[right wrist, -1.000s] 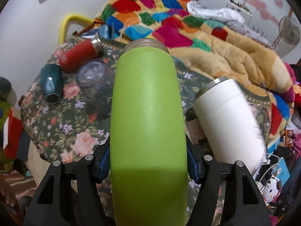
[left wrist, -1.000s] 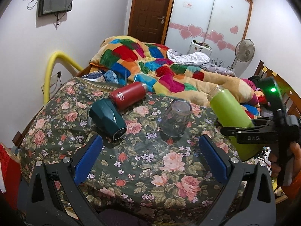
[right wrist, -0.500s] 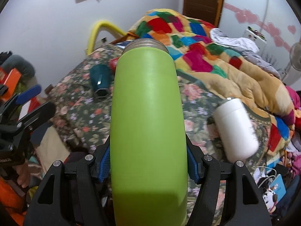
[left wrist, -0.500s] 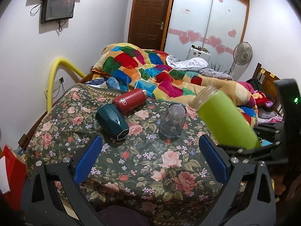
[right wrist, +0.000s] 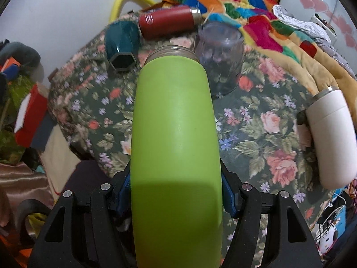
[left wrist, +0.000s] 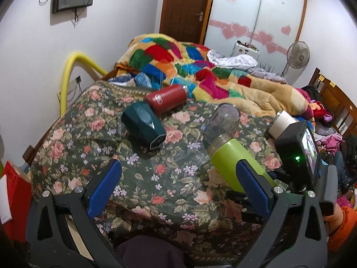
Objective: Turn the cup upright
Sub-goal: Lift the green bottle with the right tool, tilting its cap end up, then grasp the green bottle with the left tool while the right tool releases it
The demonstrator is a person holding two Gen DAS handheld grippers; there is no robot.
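My right gripper clamps the green cup, its mouth near the inverted clear cup; my left gripper gapes, holding nothing.

Bare floral bed cover lies near the front; teal cup, red bottle and glass tumbler crowd the far side.

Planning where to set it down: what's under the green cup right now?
Held in the right gripper, the green cup is above the floral cloth. The patch directly beneath is hidden by the cup.
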